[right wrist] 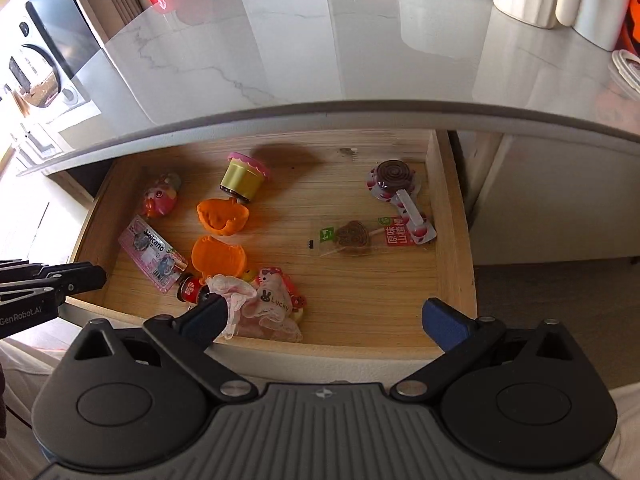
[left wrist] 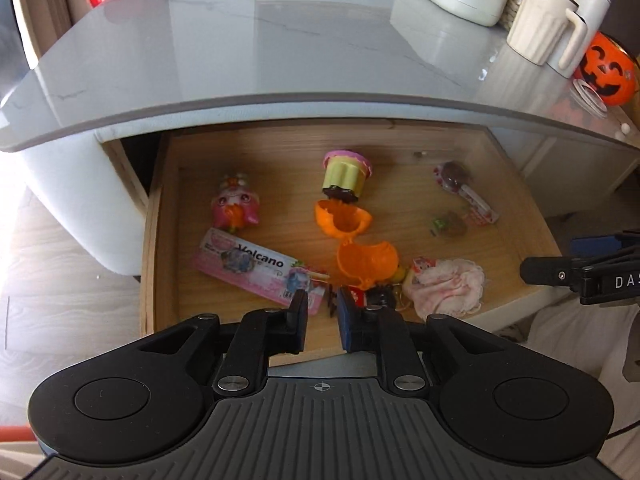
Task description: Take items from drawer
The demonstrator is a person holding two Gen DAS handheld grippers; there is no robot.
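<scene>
The shallow light-wood drawer [right wrist: 448, 216] stands pulled out from under the glossy grey marble-look tabletop [right wrist: 360, 60], and as far as either view shows the emptying has barely begun: everything visible lies on the drawer floor, and nothing from it can be picked out on the tabletop. Left to lift out are a pink cartoon figurine [left wrist: 236, 206], a yellow toy cup with a pink frilled rim [right wrist: 244, 176] lying on its side, two orange moulded plastic shells [right wrist: 219, 236], a flat pink packet printed "Volcano" [left wrist: 258, 272], a brown spiral lollipop in a clear printed wrapper [right wrist: 394, 178], a smaller wrapped brown sweet on a stick [right wrist: 354, 236], and a white lace-edged cloth pouch marked "Lucky" [right wrist: 268, 300] over a small red item at the front edge. The left gripper [left wrist: 322, 312] hovers above the front rim, its jaws nearly together with only a narrow gap and nothing between them. The right gripper [right wrist: 324, 316] has its jaws spread wide, empty, with one finger just beside the pouch, likely the first pick
</scene>
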